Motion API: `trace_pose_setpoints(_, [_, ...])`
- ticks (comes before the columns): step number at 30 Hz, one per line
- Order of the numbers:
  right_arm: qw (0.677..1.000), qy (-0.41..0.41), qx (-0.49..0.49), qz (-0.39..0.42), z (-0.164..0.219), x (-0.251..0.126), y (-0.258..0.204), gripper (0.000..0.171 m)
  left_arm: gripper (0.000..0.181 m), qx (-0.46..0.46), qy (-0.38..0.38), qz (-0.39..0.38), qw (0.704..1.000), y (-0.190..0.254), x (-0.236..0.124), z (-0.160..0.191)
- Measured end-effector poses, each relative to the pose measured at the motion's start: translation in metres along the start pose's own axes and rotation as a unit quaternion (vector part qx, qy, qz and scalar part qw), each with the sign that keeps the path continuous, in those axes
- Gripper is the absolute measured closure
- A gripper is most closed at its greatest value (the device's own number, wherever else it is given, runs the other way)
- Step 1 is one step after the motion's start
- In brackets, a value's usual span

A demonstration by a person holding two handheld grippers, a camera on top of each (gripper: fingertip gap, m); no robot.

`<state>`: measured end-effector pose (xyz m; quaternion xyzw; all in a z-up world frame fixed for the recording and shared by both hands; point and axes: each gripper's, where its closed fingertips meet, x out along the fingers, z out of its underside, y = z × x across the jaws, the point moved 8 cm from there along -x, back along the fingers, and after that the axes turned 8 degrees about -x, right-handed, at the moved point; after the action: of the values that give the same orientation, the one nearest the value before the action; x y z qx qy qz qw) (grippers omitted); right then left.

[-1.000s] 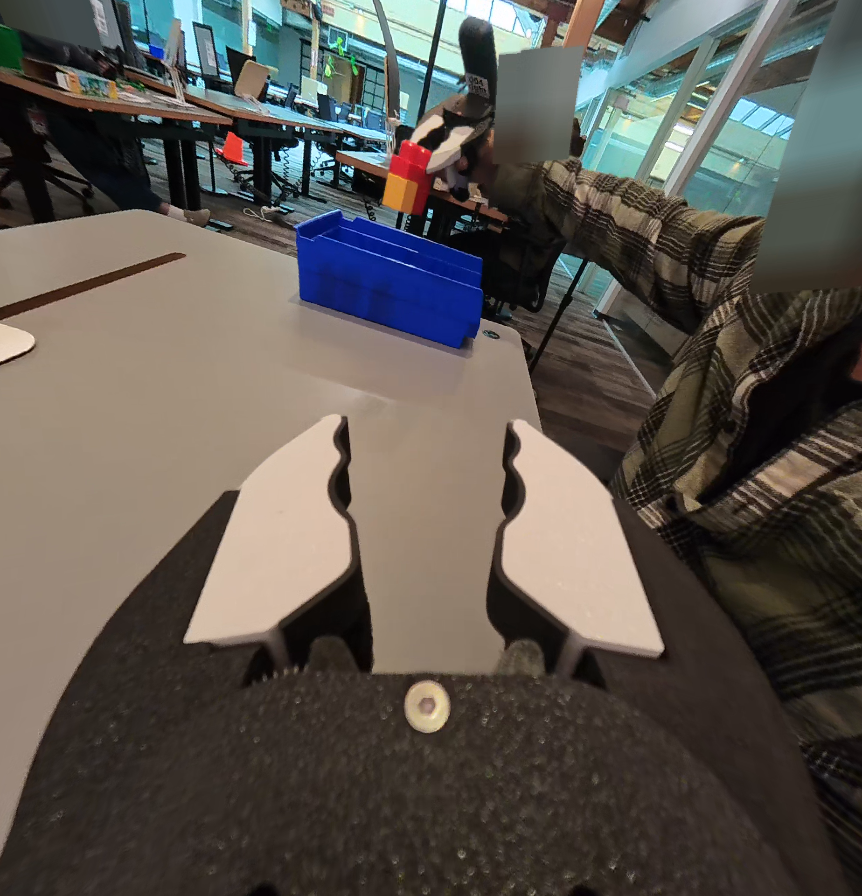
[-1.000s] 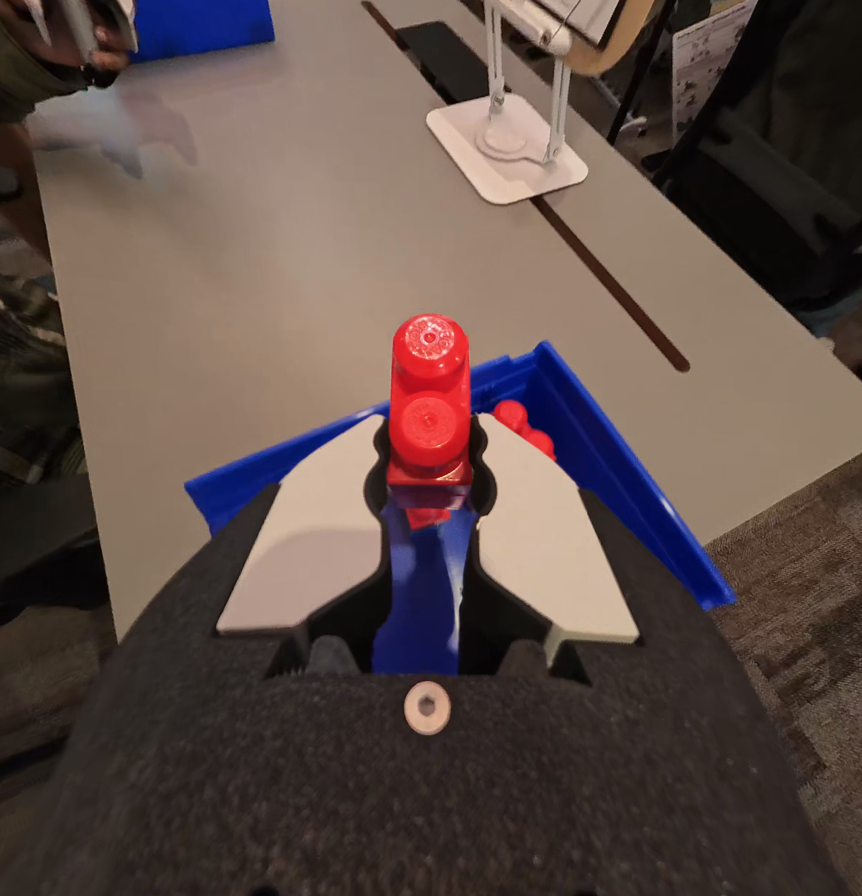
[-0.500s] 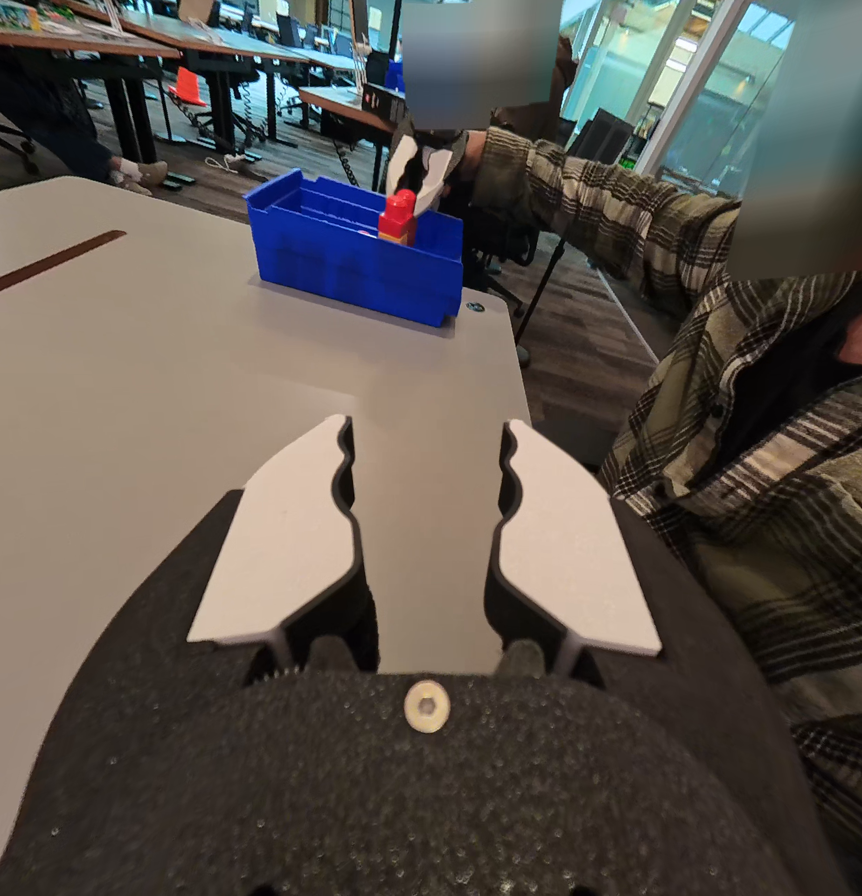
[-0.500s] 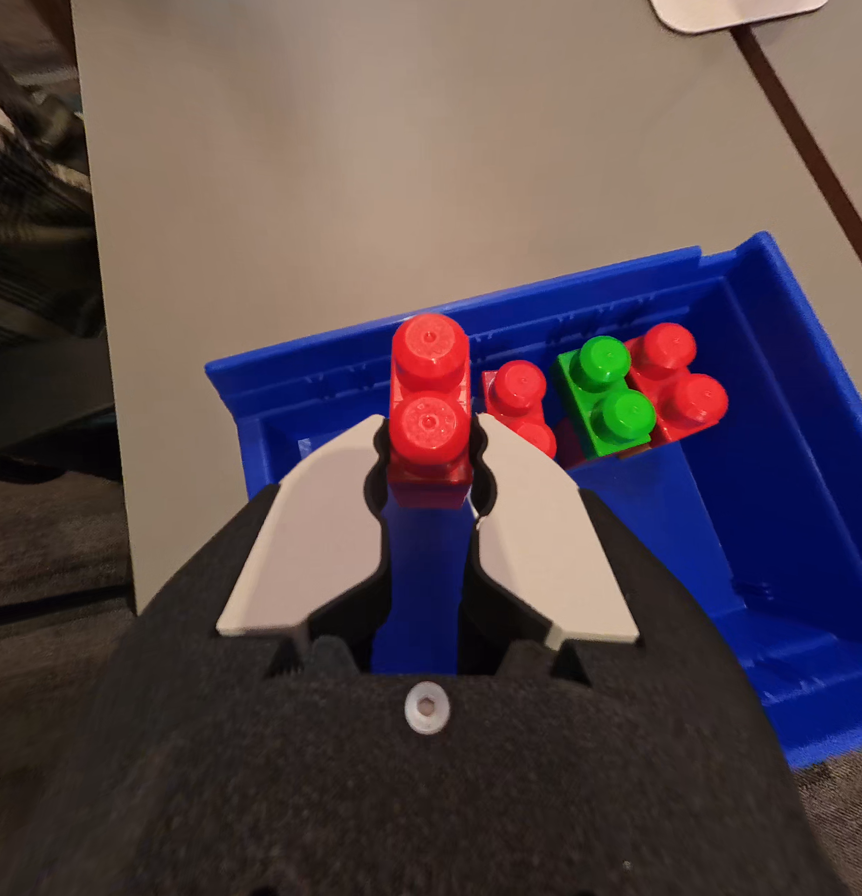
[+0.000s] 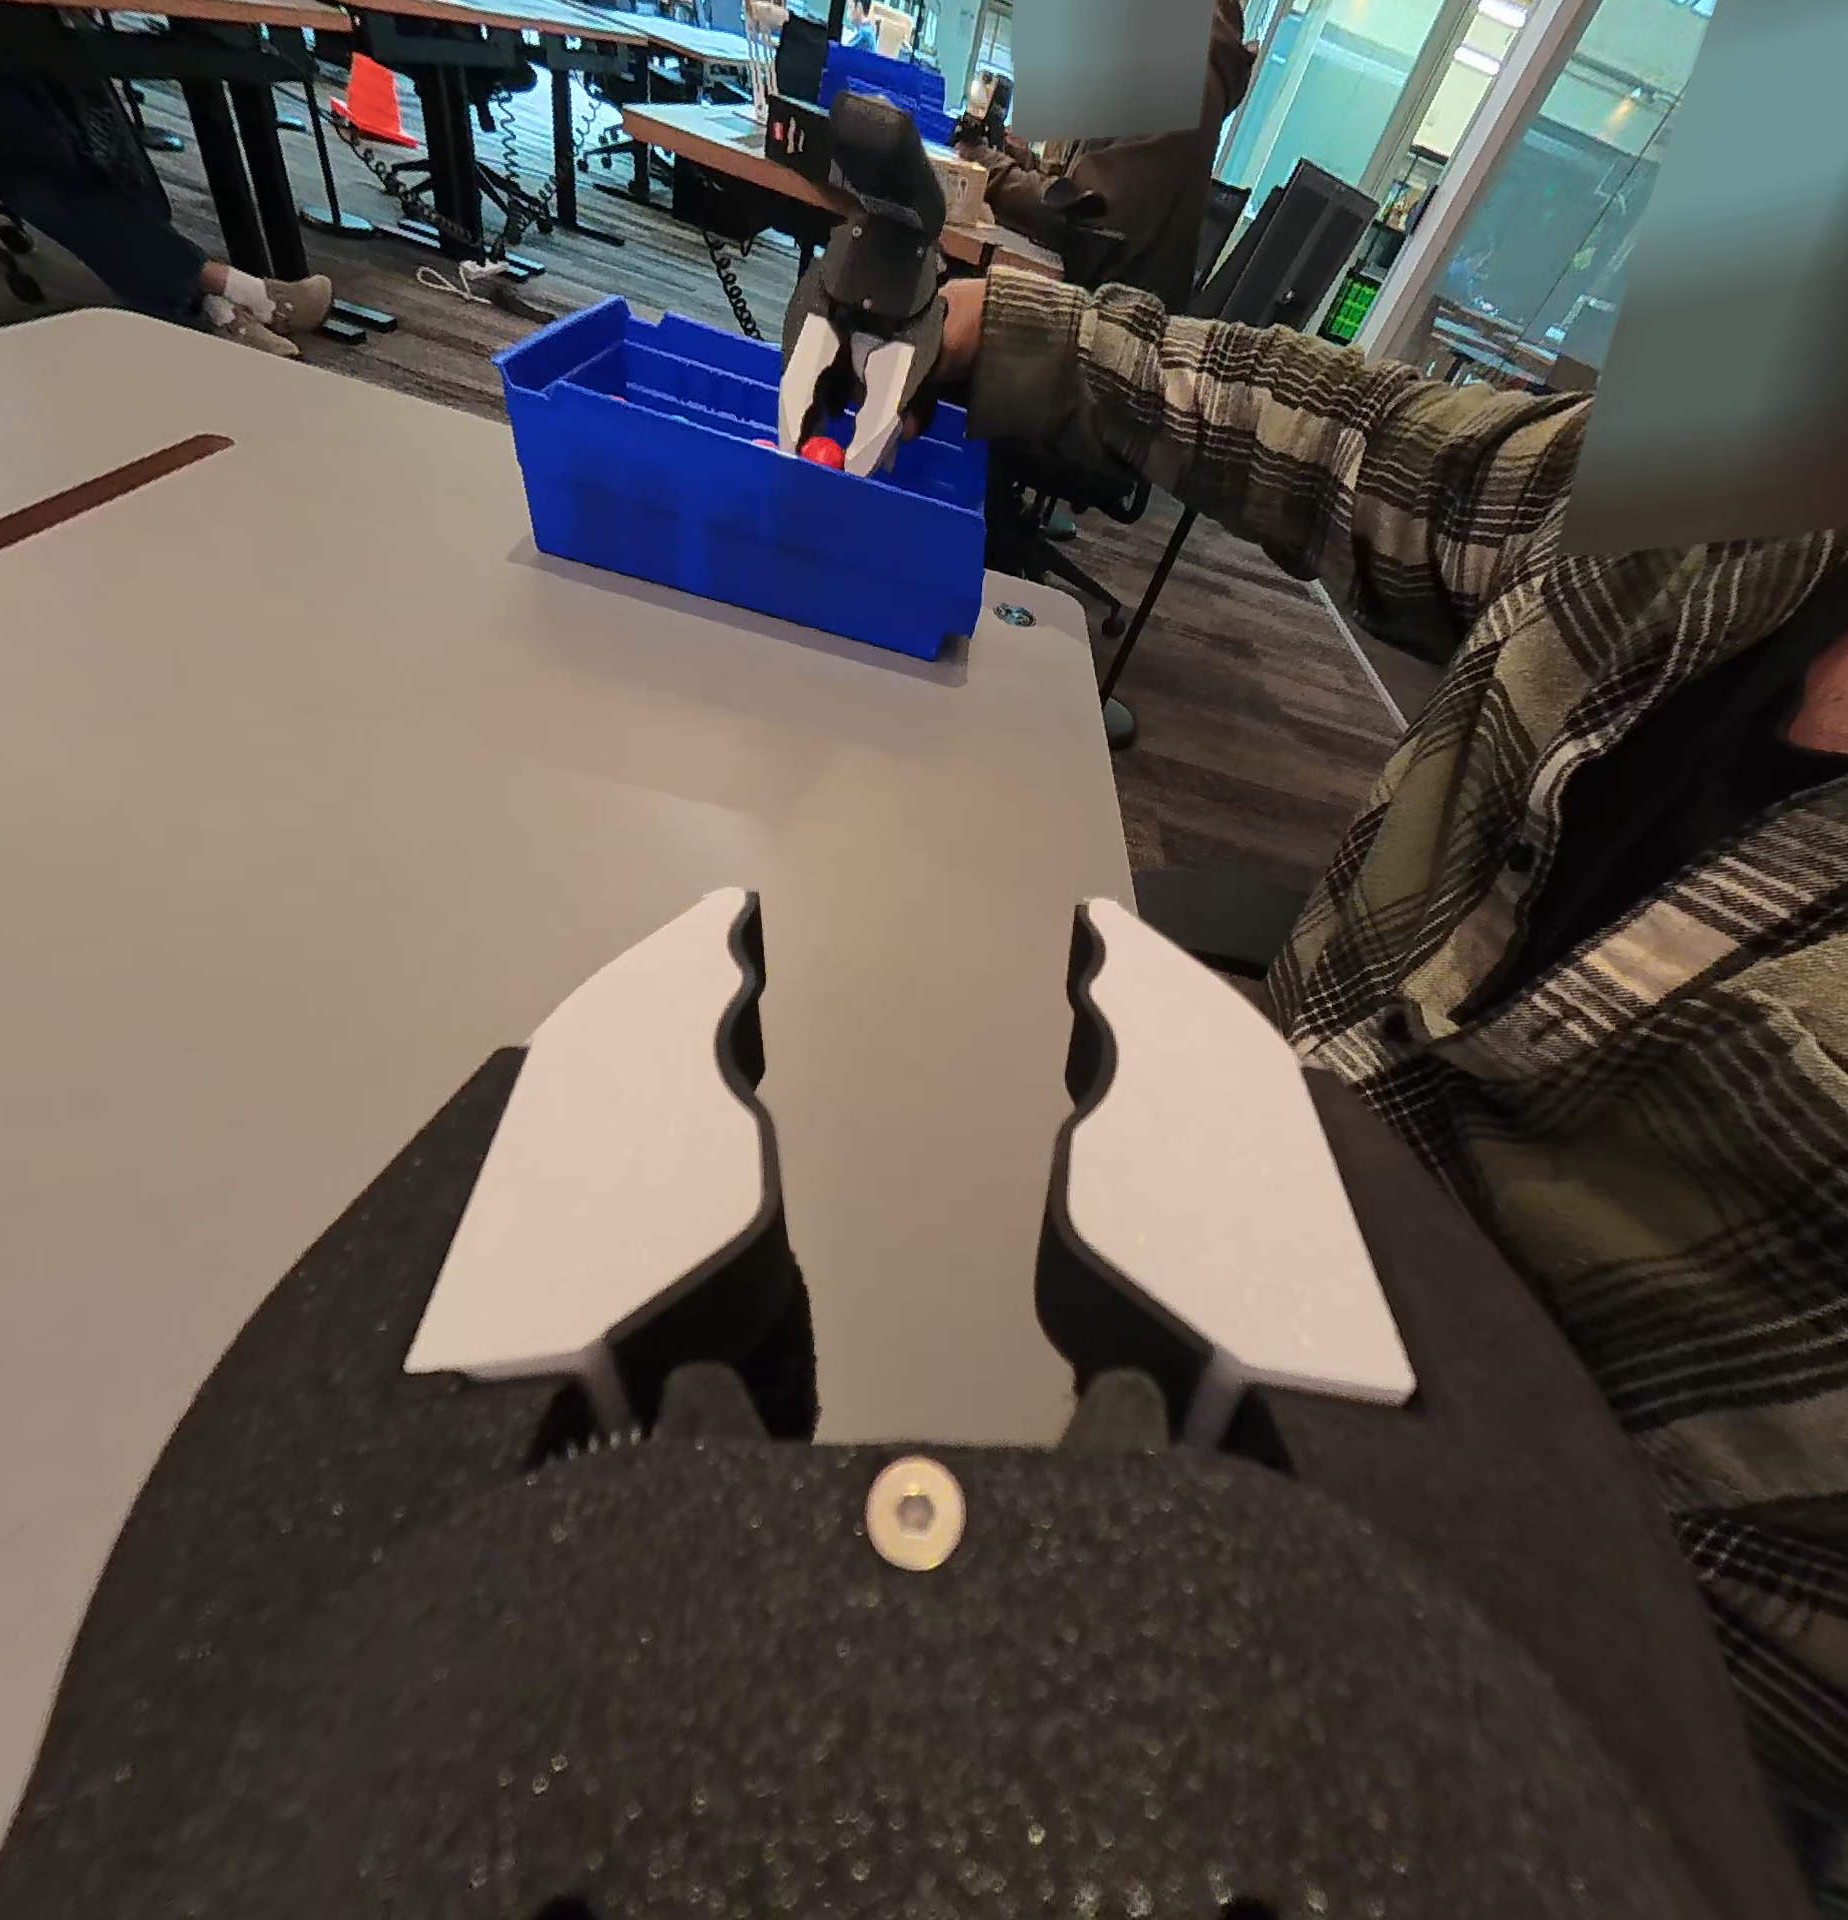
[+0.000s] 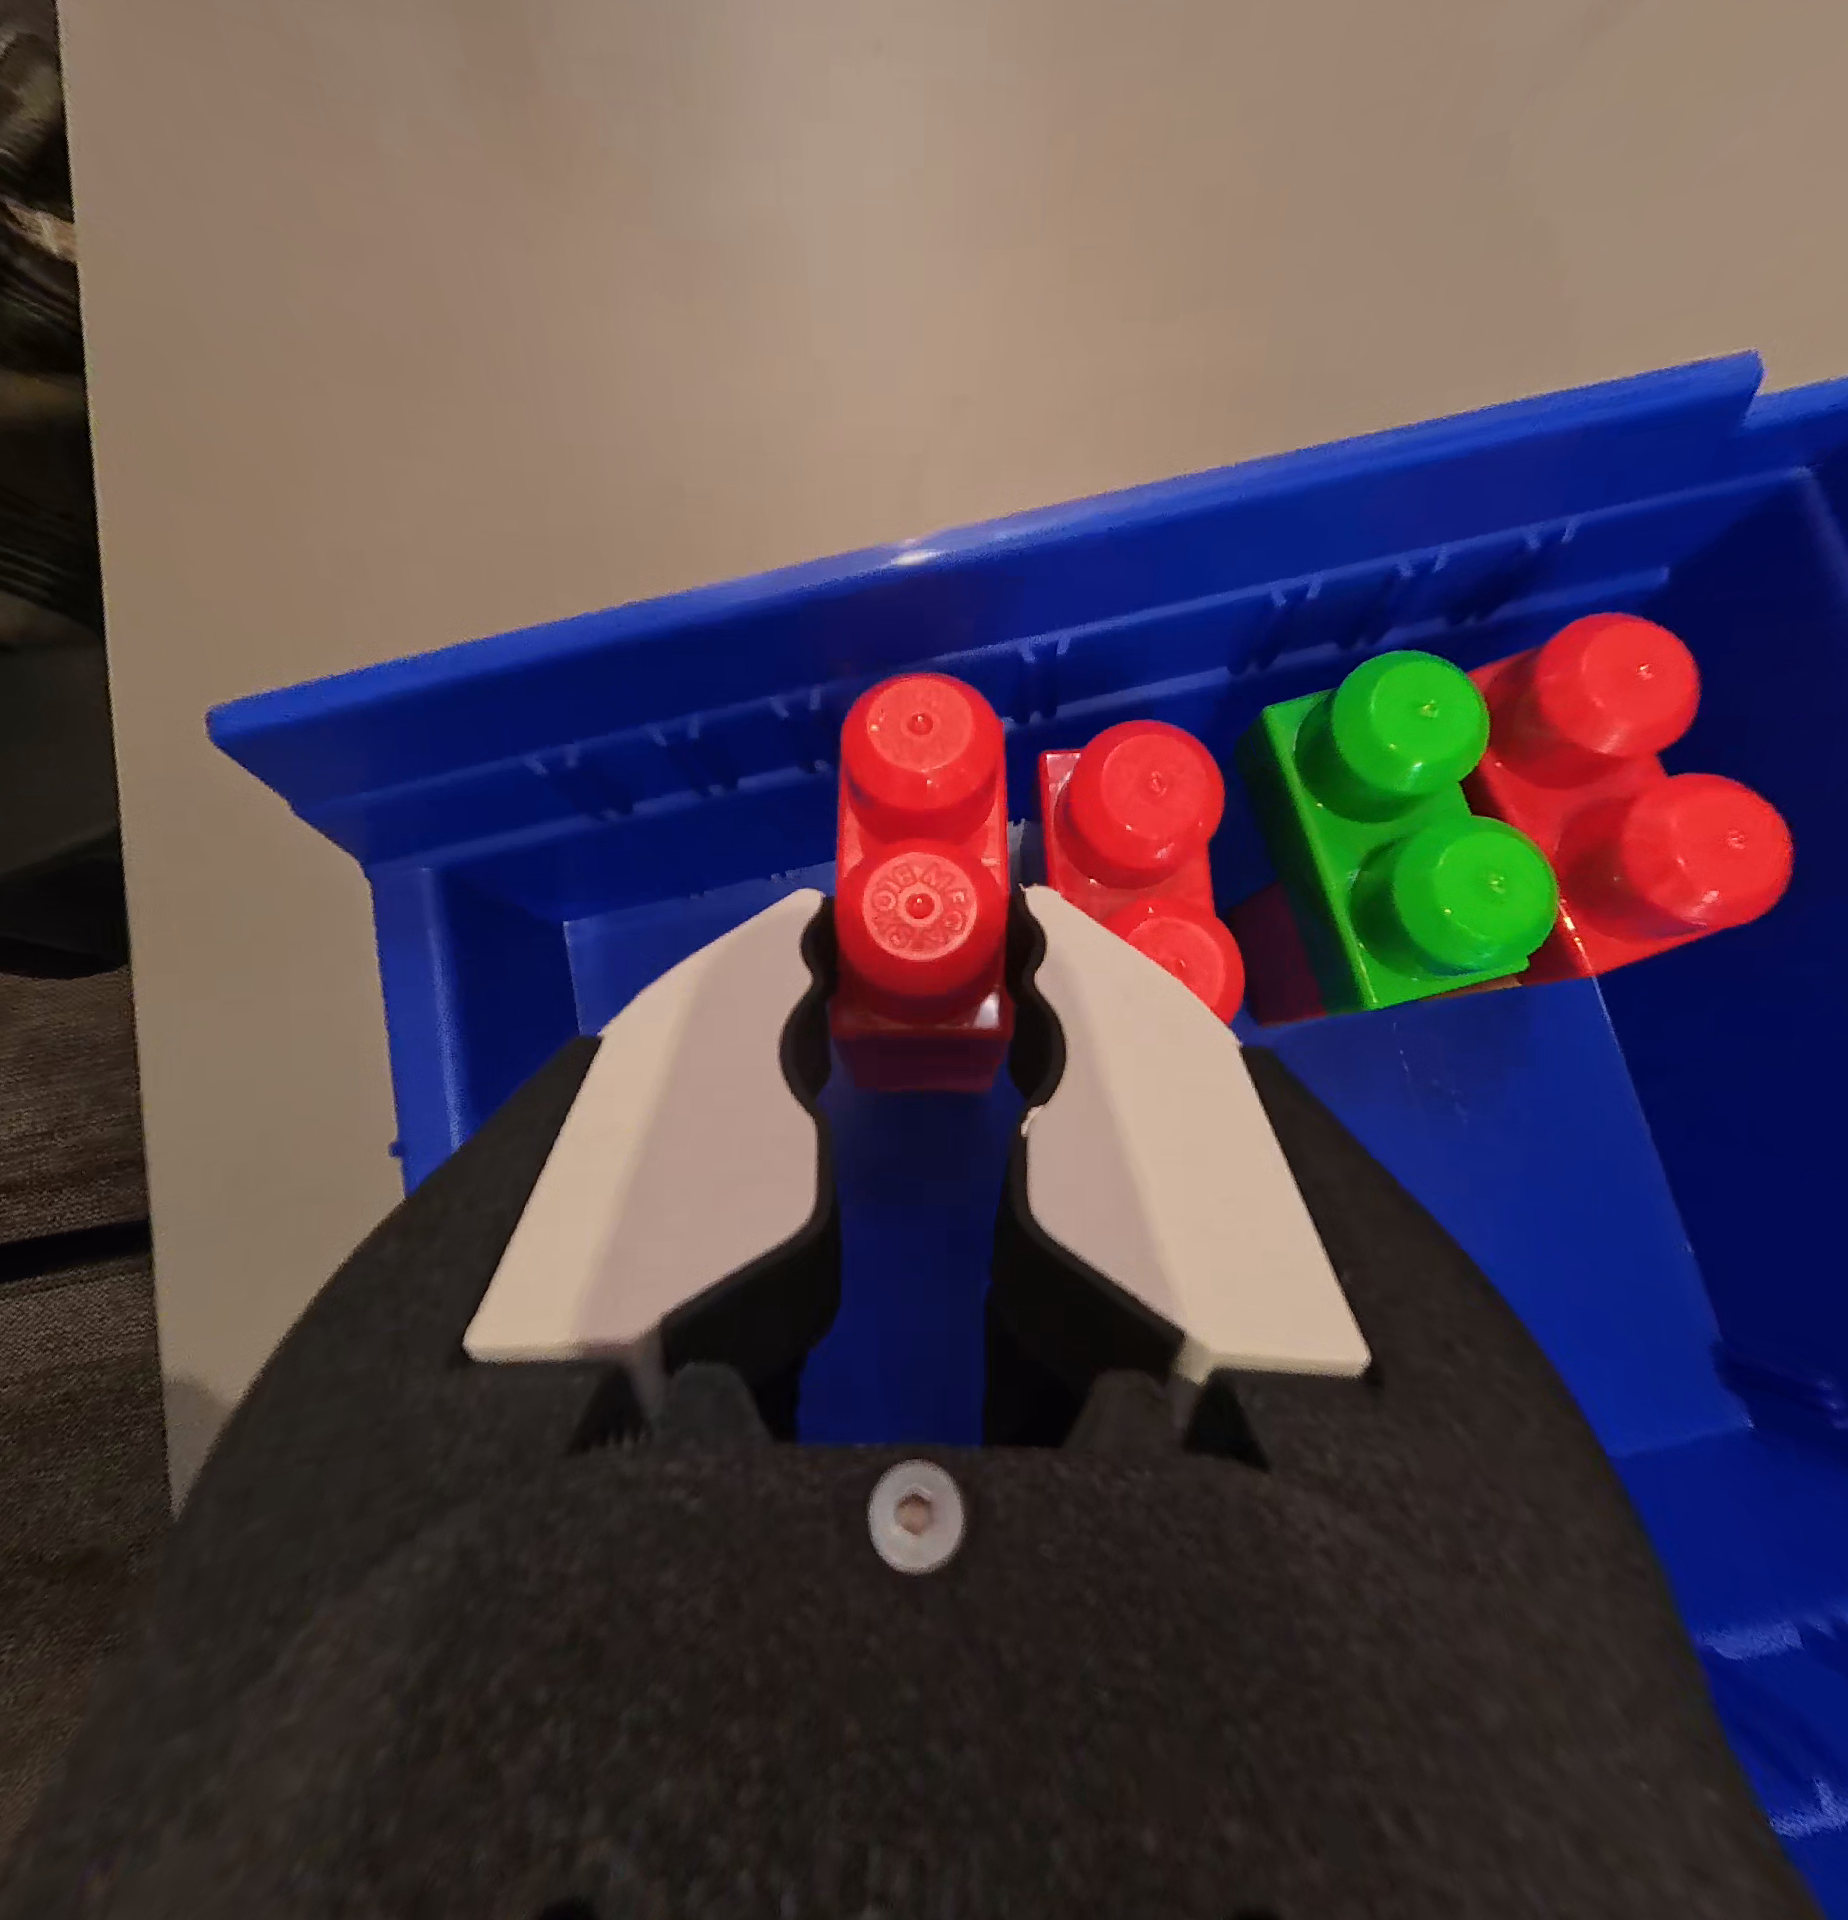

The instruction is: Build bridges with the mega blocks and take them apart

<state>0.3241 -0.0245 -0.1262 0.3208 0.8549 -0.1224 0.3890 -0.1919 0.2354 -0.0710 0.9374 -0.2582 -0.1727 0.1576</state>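
Red block [image 6: 920,883], two studs, long axis running straight out along our right gripper [image 6: 920,914], clenched between its fingertips low inside the blue bin [image 6: 1522,582] beside its neighbours; our left gripper [image 5: 915,935], jaws parted and empty, over the table [image 5: 380,779], well apart.

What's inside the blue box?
Inside the blue box are a red block, a green block and another red block. The right gripper holds one more red block there. Anything under them is hidden.
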Motion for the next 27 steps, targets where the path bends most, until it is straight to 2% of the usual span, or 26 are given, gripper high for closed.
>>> trace_pose_setpoints(16, [0.999,-0.028,-0.019,-0.010,0.005,0.003,0.002,0.139,0.126,-0.005,-0.009,0.001,1.000,0.000,0.001,0.002])
trace_pose_setpoints(22, [0.999,-0.028,0.001,-0.018,0.003,-0.004,0.003,0.116,0.126,-0.007,-0.007,-0.001,1.000,0.001,-0.003,0.004])
trace_pose_setpoints(27, [0.999,-0.041,0.008,-0.026,-0.001,-0.011,-0.001,0.112,0.126,-0.004,-0.004,0.000,1.000,0.003,-0.007,0.005])
